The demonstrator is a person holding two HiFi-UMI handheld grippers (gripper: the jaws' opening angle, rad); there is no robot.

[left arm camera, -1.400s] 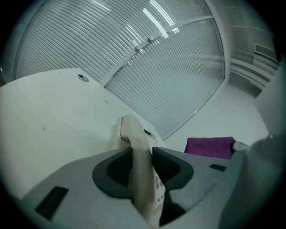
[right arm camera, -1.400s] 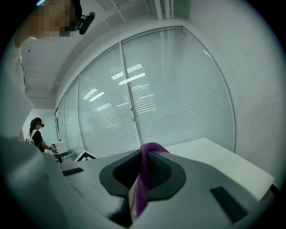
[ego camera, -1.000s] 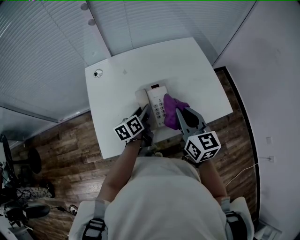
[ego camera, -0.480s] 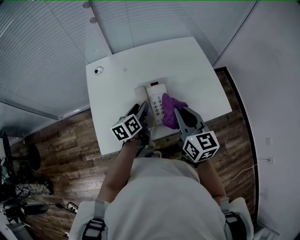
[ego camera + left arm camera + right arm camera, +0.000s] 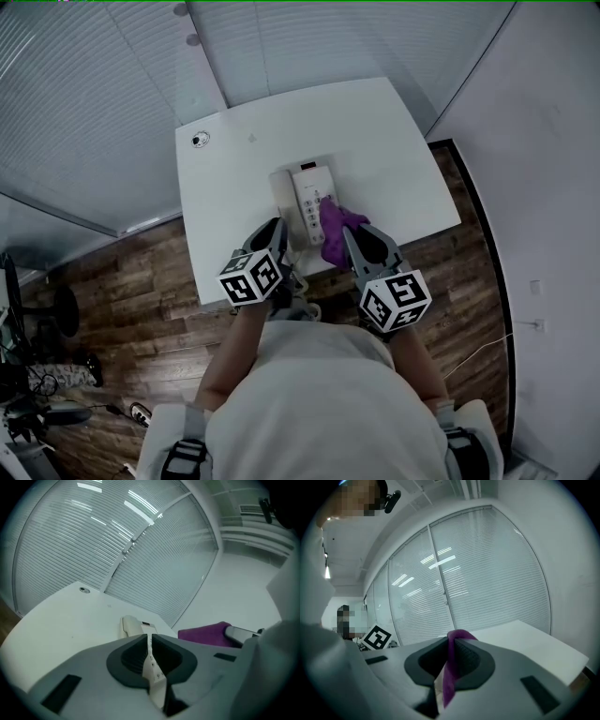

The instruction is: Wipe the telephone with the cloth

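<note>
Head view: the right tongs (image 5: 349, 234) pinch the purple cloth (image 5: 333, 225). The cloth lies on the telephone (image 5: 302, 192), just ahead of both tongs. The left tongs (image 5: 277, 227) have just been closing and are nearly together, with nothing between them.

the cloth (image 5: 336, 228) covers the right side of the telephone (image 5: 302, 192), so some keys cannot be seen. the telephone's near end is hidden behind the left gripper (image 5: 278, 228) and the right gripper (image 5: 346, 234). the left gripper's jaws have just been closing, with nothing pinched. in the left gripper view they hide most of the telephone, and only a thin strip shows through the slit. the person's hands are hidden under the grippers. a small round thing (image 5: 199, 141) on the tabletop (image 5: 375, 131) is too small to tell.
</note>
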